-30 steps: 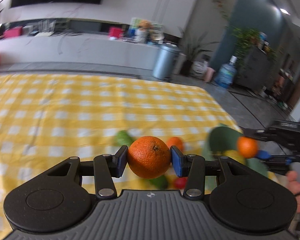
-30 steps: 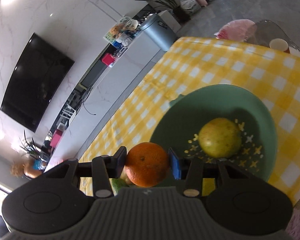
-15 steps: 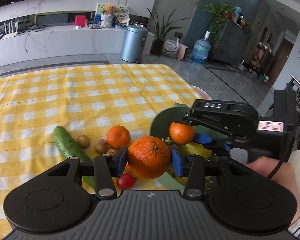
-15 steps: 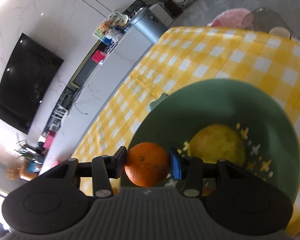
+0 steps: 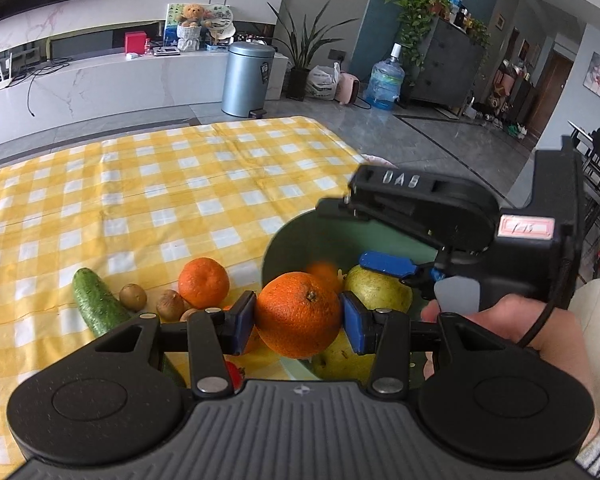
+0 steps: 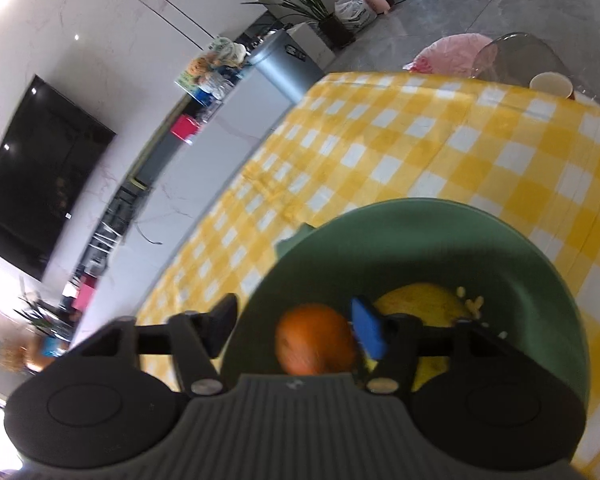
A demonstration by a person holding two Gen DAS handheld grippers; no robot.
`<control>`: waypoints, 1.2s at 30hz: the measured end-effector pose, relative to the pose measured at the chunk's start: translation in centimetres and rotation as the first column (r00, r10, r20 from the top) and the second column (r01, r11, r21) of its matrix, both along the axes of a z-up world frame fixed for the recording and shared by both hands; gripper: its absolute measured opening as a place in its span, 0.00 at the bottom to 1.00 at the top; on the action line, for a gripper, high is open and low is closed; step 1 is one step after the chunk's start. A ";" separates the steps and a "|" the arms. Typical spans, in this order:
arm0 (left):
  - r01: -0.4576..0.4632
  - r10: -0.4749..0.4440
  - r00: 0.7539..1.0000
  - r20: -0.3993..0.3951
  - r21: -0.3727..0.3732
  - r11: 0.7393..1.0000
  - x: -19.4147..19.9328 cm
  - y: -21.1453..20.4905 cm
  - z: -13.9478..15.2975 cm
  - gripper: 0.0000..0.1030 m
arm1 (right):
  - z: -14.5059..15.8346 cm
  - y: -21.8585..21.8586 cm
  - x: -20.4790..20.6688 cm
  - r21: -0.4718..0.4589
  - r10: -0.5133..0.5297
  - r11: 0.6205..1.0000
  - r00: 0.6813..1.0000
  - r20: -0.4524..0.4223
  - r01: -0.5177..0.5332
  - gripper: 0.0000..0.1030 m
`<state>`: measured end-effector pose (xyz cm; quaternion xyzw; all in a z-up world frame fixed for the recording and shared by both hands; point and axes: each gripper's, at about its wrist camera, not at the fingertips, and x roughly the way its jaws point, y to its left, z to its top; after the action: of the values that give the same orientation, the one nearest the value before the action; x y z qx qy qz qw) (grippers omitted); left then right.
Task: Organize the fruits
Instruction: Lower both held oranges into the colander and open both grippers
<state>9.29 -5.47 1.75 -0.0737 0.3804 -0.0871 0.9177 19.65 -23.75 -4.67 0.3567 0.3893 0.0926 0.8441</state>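
While the left gripper (image 5: 299, 322) sits nearest its own camera with both blue pads pressed on a big orange (image 5: 299, 314), clamped firm so the fruit hangs level just short of the green bowl (image 5: 300, 236), the right gripper (image 6: 296, 330) is over that bowl with its jaws opening, and the small orange (image 6: 315, 338) between them looks motion-blurred, the left pad clearly off it and the right blue pad just beside it, so I'd judge it's being let go into the bowl, not gripped. In the left view the same right gripper (image 5: 384, 264) reaches in from the right, a hand (image 5: 512, 330) wrapped on its handle, its blue finger above a yellow-green pear (image 5: 380, 290) that's already in the bowl; a blurred orange patch shows beside the pear. Likely the left one waits at the rim because the right one occupies the drop spot. Just past the left pads, on the yellow checked cloth (image 5: 180, 184), unsorted items lie close together: a mandarin (image 5: 203, 283), two kiwis (image 5: 133, 297), a cucumber (image 5: 96, 300), and a red tomato (image 5: 233, 372) mostly hidden under the finger linkage. Farther off the cloth is bare, then floor, a grey bin (image 5: 247, 78) and a water jug (image 5: 385, 82).
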 end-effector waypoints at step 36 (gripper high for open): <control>-0.026 0.025 0.999 -0.034 -0.010 1.000 3.3 -2.3 -2.2 0.86 | 2.5 -3.1 -2.3 -0.034 -0.051 0.998 0.993 0.104 0.055 0.83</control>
<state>12.57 -7.76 -0.49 -0.0849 0.3947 -0.0761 0.9117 17.31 -26.85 -2.16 0.3462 0.3371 0.0815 0.8717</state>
